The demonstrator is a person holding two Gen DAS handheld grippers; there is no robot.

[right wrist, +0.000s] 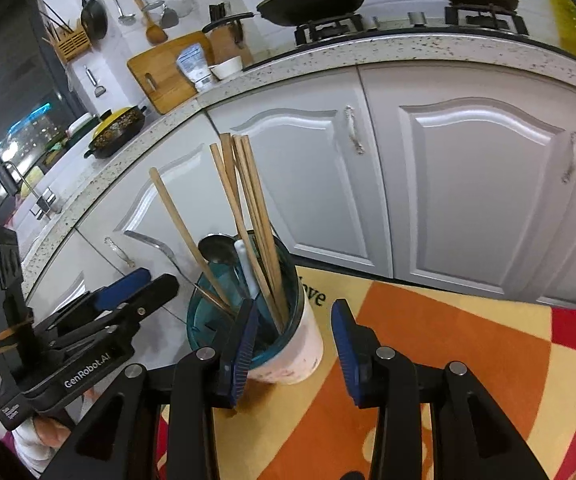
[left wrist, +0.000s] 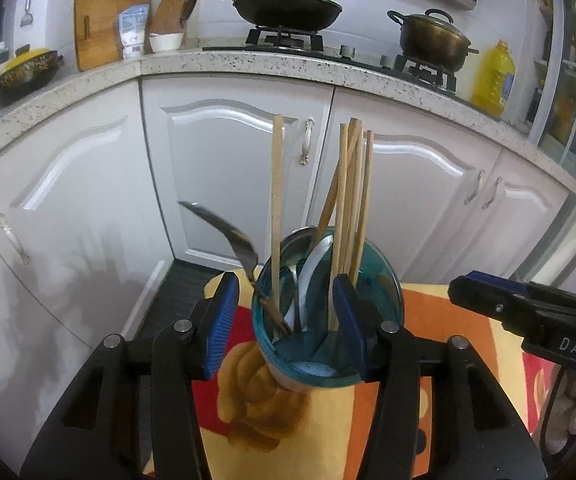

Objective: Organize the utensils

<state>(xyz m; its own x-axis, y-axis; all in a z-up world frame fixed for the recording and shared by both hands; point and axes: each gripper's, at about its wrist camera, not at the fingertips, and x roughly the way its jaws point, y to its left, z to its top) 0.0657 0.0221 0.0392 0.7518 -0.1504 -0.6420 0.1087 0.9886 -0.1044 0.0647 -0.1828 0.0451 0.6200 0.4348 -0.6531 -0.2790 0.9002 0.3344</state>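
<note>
A white cup with a teal rim (left wrist: 328,344) stands on a yellow, orange and red cloth (left wrist: 448,360). In it are several wooden chopsticks (left wrist: 352,192), a metal fork (left wrist: 232,236), a metal spoon (right wrist: 218,250) and a white utensil (right wrist: 246,268). My left gripper (left wrist: 284,328) is open, its pads on either side of the cup's near rim, holding nothing. My right gripper (right wrist: 294,350) is open and empty, just right of the cup (right wrist: 288,344); it also shows at the right of the left wrist view (left wrist: 488,300). The left gripper (right wrist: 128,292) shows left of the cup in the right wrist view.
White cabinet doors (left wrist: 228,168) and a speckled counter (left wrist: 248,62) stand behind. On the counter are a wok (left wrist: 288,6), a brass pot (left wrist: 434,38), an oil bottle (left wrist: 492,78), a cutting board (left wrist: 104,28) and a knife block (left wrist: 172,12). A dark floor mat (left wrist: 176,292) lies below.
</note>
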